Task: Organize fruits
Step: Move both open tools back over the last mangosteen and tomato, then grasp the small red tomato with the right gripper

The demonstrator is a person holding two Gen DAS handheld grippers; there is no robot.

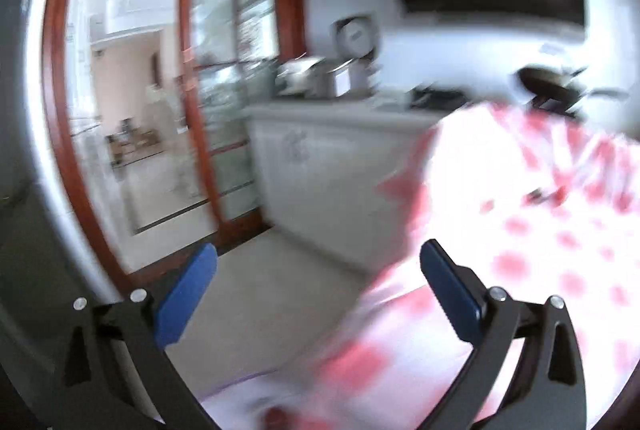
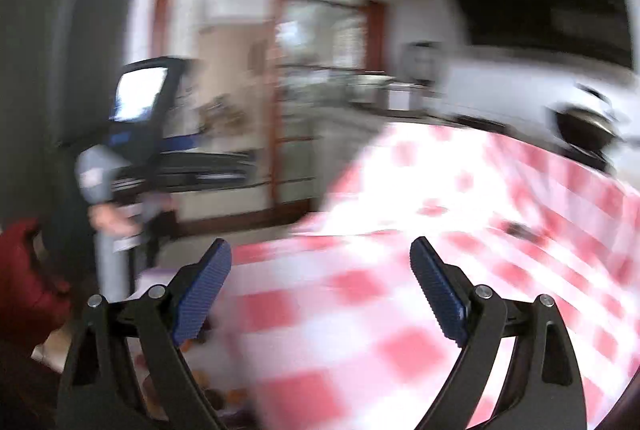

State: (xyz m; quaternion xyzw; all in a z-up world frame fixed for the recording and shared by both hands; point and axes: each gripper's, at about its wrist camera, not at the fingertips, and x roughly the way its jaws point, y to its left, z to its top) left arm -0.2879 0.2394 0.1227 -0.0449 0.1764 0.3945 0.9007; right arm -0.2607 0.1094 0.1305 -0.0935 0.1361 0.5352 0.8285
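Left gripper (image 1: 318, 270) and right gripper (image 2: 320, 262): jaws spread wide, nothing held. Blurred orange fruits (image 2: 236, 396) are glimpsed below the right jaws' left pad, on the checked tabletop (image 2: 400, 310) (long axis unreadable). The right hand is judged nearer.

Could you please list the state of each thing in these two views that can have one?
left gripper: open, nothing between its jaws.
right gripper: open, nothing between its jaws.
checked tablecloth: spread over the table.
glass door: looks shut; blurred.
fruits: small orange pieces low in the right wrist view, ungripped; too blurred to tell more.
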